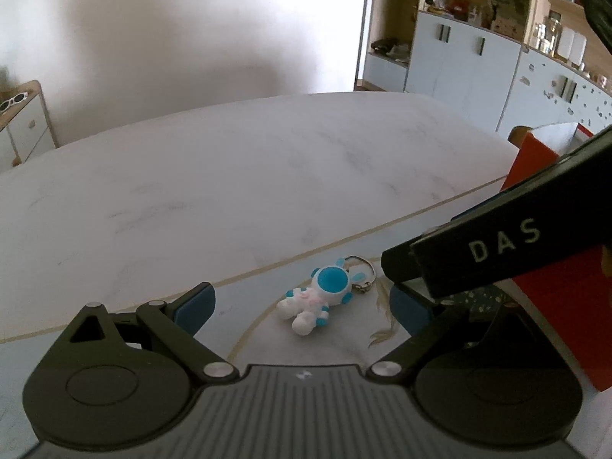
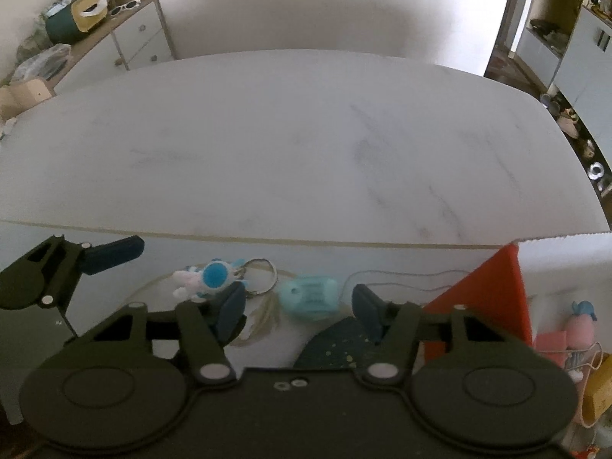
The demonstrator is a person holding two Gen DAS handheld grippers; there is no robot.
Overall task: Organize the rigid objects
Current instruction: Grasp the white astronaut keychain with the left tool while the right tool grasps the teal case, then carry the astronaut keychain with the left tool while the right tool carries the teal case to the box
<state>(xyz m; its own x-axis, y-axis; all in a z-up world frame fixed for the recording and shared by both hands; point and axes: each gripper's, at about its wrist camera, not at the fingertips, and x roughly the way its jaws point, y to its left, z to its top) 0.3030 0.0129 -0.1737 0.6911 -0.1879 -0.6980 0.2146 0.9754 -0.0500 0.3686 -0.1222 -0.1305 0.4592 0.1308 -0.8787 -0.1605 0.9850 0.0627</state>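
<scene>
A white and blue astronaut keychain (image 1: 316, 295) with a metal ring lies on the table mat, between the open fingers of my left gripper (image 1: 302, 302). In the right wrist view the same keychain (image 2: 208, 277) lies just beyond the left fingertip of my right gripper (image 2: 300, 306). That gripper is open, and a small light blue case (image 2: 309, 297) lies between its fingers. The right gripper's black body (image 1: 505, 244), marked DAS, crosses the left wrist view at the right. The left gripper's finger (image 2: 111, 254) shows at the left of the right wrist view.
An open red box (image 2: 485, 298) stands at the right, also in the left wrist view (image 1: 543, 294). A dark speckled round piece (image 2: 336, 348) lies under the right gripper. Small toys and clips (image 2: 577, 344) lie right of the box. The white marble table (image 2: 306, 145) stretches ahead.
</scene>
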